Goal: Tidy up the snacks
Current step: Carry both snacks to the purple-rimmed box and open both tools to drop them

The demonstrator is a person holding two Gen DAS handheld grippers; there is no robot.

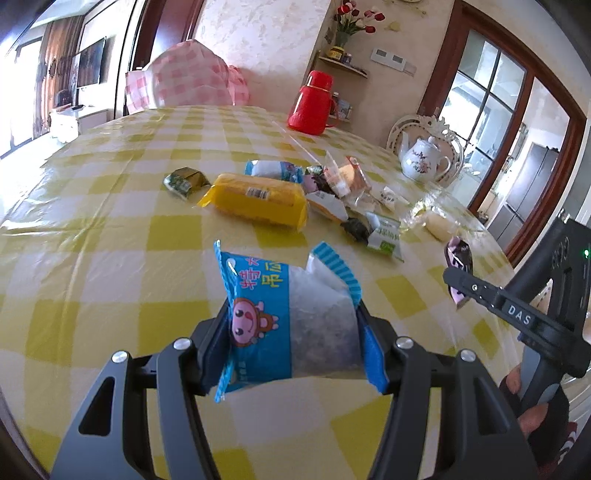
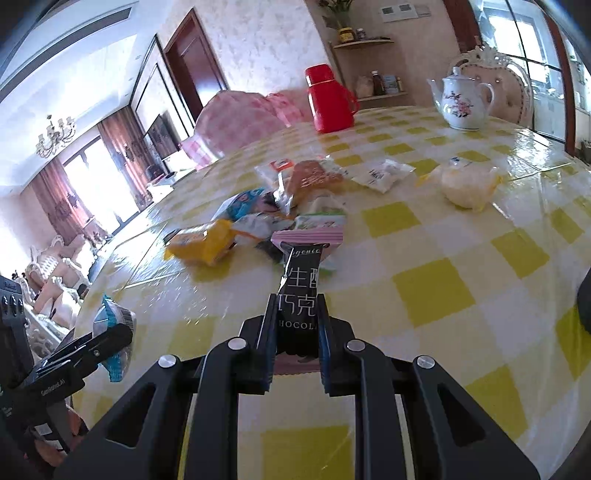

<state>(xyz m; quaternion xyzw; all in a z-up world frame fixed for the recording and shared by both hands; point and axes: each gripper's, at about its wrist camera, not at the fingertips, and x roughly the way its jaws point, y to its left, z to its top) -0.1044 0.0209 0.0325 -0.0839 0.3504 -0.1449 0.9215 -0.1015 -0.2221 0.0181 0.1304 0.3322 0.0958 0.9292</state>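
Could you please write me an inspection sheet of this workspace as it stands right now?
Surface: round table under a glossy yellow-and-white checked cloth.
Job's things: blue snack packet and black chocolate bar, each held off the table; yellow packet and a loose pile of mixed snacks lie mid-table.
Clutter: red thermos and floral white teapot stand at the far side.
Grippers: left gripper shut on the blue snack packet; right gripper shut on the black chocolate bar.
Cables: nothing seen.
Surroundings: pink checked cover behind the table, wall shelf with jars, flowers, glazed door.
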